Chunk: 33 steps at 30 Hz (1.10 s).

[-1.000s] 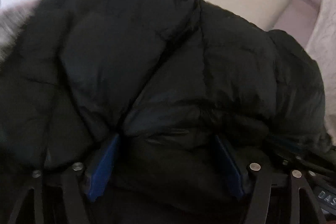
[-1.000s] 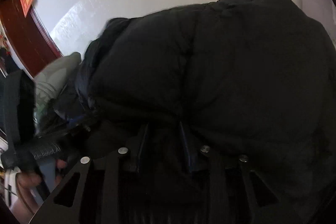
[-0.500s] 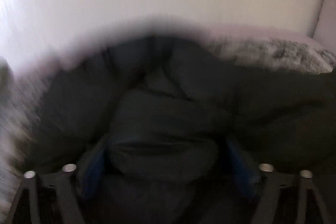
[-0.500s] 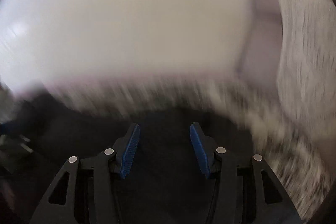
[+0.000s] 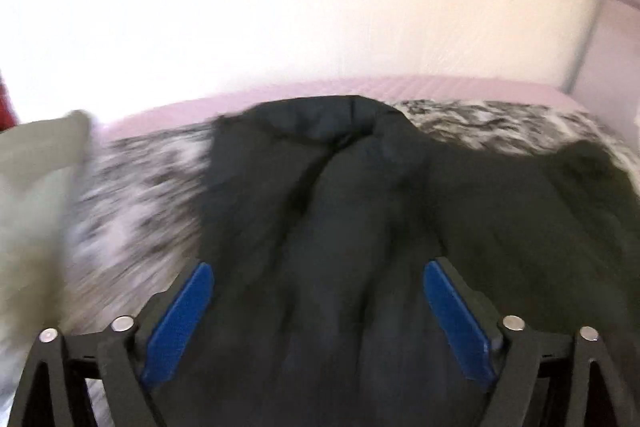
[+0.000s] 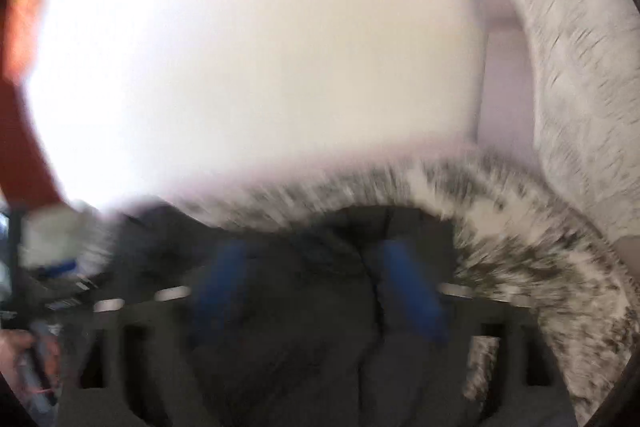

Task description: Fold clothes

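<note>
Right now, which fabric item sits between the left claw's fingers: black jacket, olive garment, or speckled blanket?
The black puffer jacket. The olive garment lies far left; the speckled blanket lies underneath.

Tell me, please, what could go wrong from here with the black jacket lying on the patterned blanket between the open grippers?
1. The black puffer jacket looks bulky and slippery; the left gripper, fingers spread wide, may pinch several layers or lose them.
2. The right gripper view is motion-blurred, so a hasty grab could catch the patterned blanket beside the jacket.
</note>
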Each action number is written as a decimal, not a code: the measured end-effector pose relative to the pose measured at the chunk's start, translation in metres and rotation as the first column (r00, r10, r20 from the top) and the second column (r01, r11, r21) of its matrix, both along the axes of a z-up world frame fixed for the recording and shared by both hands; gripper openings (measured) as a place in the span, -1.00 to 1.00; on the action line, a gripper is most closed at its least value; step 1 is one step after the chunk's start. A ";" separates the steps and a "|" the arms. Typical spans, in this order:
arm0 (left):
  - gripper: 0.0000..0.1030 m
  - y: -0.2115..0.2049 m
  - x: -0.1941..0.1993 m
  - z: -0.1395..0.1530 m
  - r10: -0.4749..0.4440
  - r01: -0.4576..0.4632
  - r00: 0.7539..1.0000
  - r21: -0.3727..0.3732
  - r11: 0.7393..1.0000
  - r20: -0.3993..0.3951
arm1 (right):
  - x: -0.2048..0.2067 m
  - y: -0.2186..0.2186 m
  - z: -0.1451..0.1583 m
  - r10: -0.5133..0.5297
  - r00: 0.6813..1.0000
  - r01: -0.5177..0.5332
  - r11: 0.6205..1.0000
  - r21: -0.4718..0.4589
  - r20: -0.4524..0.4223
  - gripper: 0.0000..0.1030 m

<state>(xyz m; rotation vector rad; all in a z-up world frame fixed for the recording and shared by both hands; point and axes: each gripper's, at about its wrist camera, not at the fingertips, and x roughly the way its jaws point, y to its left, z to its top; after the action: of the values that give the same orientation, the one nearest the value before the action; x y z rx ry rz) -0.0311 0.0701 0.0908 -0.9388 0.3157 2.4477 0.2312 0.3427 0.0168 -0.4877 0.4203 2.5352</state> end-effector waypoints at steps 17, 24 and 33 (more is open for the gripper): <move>0.98 -0.261 0.109 -0.112 0.254 -0.223 0.935 -0.146 0.964 0.249 | 0.244 -0.091 -0.162 0.103 0.988 -0.021 0.829 -0.559 0.115 0.99; 0.84 -0.246 0.108 -0.131 0.195 -0.168 0.921 -0.109 0.980 0.338 | 0.238 -0.089 -0.193 0.117 0.992 -0.053 0.724 -0.687 0.046 0.99; -0.77 -0.251 0.114 -0.122 0.133 -0.148 0.912 0.011 0.989 0.389 | 0.243 -0.094 -0.224 0.113 0.994 -0.077 0.619 -0.781 -0.008 0.99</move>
<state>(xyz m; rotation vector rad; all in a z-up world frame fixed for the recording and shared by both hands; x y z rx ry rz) 0.0830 -0.1810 -0.0307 -1.4404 0.0603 2.3108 0.4745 0.2489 -0.2077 -0.8892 1.5578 2.3065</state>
